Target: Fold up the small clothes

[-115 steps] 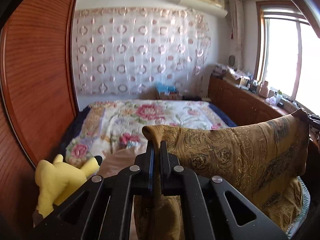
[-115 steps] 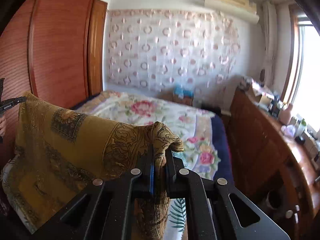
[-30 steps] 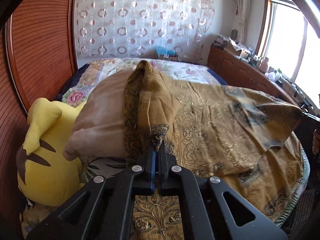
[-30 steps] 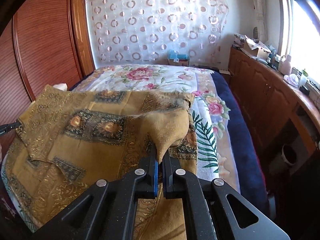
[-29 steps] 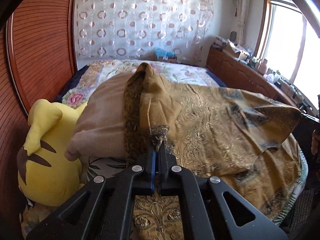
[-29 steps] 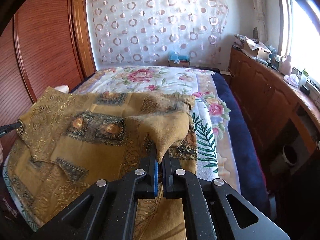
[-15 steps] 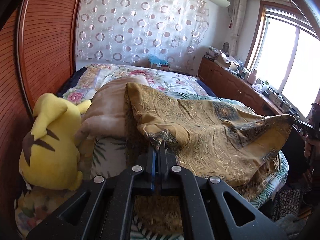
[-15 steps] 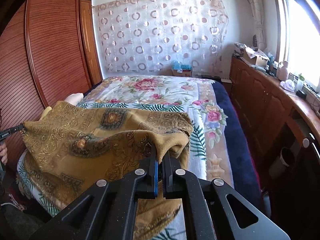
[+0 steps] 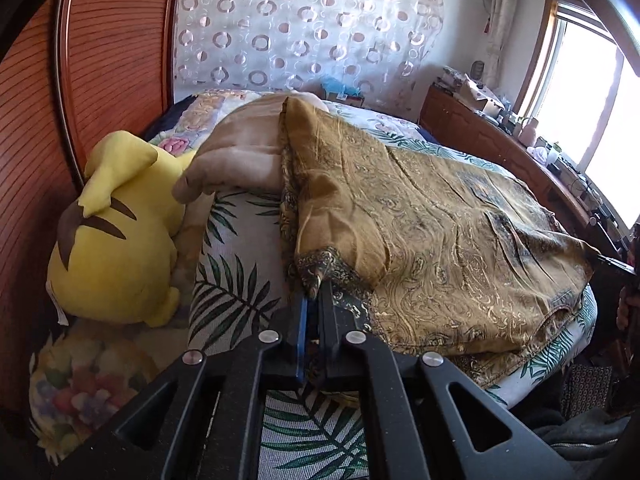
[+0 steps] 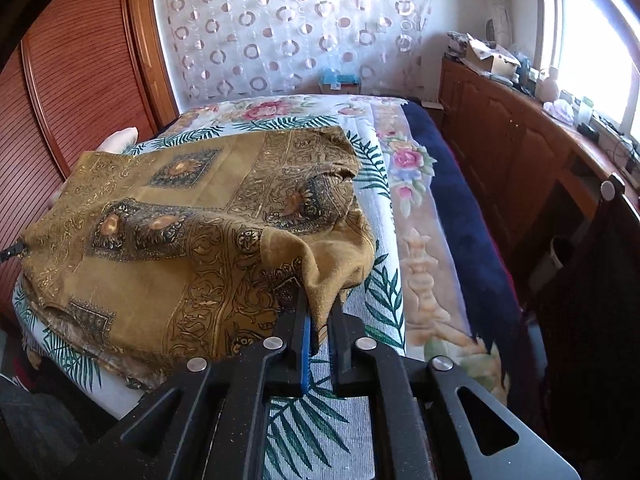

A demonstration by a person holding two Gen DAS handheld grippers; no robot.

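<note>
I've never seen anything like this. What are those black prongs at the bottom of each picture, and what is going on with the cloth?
There is no robot here: a person holds a two-finger gripper in each hand, and a camera on each looks along its fingers. One picture is from the left gripper, the other from the right gripper. A golden patterned cloth lies folded over on the bed, next to a pillow and a yellow plush toy. Each gripper has a corner of the cloth between its jaws, and both have just been opening.
</note>
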